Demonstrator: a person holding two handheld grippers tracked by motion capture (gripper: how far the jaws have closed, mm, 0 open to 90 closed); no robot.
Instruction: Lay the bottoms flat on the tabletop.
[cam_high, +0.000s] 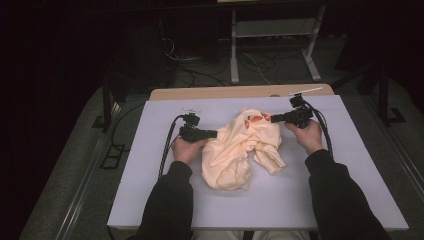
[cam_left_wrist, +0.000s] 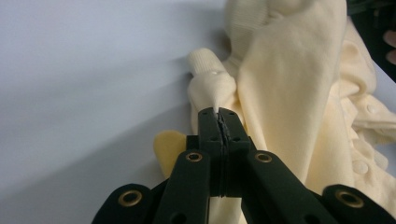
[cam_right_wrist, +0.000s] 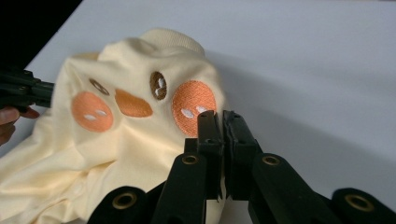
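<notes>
A crumpled pale-yellow baby garment with an embroidered duck face lies in the middle of the white table. My left gripper is at its left side. In the left gripper view the jaws are shut with a fold of the garment pinched at their tips, near a ribbed cuff. My right gripper is at the garment's far right edge. In the right gripper view it is shut on the cloth's edge, beside an orange cheek patch of the garment. The left gripper shows beyond.
A wooden table edge runs behind the white surface. Farther back stand a metal frame and loose cables on the dark floor. White surface lies open in front of and beside the garment.
</notes>
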